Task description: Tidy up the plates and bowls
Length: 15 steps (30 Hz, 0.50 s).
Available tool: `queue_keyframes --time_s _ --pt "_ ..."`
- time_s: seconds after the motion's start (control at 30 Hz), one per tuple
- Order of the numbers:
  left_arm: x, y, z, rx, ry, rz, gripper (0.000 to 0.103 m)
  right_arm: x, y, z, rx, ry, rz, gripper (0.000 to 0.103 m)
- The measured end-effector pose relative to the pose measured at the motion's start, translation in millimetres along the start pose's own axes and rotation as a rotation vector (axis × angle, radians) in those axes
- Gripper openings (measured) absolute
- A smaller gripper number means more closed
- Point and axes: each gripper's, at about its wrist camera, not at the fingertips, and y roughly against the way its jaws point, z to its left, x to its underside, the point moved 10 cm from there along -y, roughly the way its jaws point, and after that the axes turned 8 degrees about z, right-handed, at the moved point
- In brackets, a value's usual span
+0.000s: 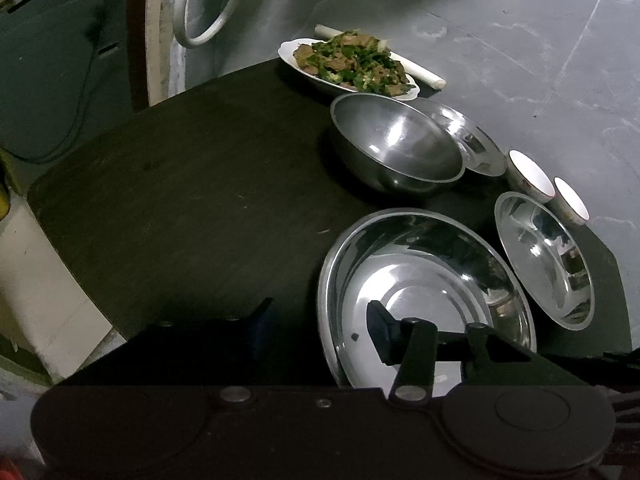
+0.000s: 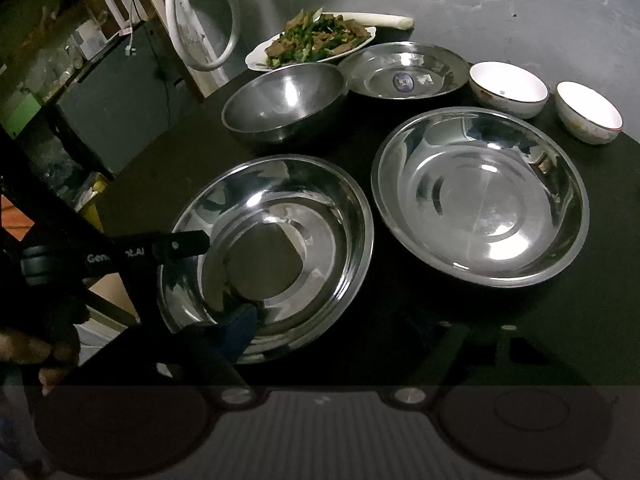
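Observation:
A wide steel basin (image 1: pixel 424 280) (image 2: pixel 280 256) sits near the front of the dark table (image 1: pixel 180 200). My left gripper (image 1: pixel 320 322) straddles its left rim, one finger inside and one outside, with the pads clear of the metal. One of its fingers (image 2: pixel 180 249) shows over that rim in the right wrist view. My right gripper (image 2: pixel 346 334) stands open across the basin's near rim, its left pad inside the basin. A second basin (image 2: pixel 480 200) (image 1: pixel 544 260) lies to the right. Behind are a deep steel bowl (image 2: pixel 284 100) (image 1: pixel 396 144) and a steel plate (image 2: pixel 404 70).
Two white bowls (image 2: pixel 508 88) (image 2: pixel 588 112) stand at the right rear. A white dish of cooked greens and meat (image 2: pixel 316 40) (image 1: pixel 348 64) sits at the back edge beside a white stalk (image 2: pixel 384 20). A white hose (image 2: pixel 224 40) hangs behind the table. The table's left half is bare.

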Motion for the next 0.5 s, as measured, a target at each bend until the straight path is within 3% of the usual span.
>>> queue_keyframes --time_s 0.5 --pt "-3.1 -1.8 2.3 0.02 -0.016 -0.008 0.035 0.5 -8.7 -2.5 0.016 -0.014 -0.014 0.055"
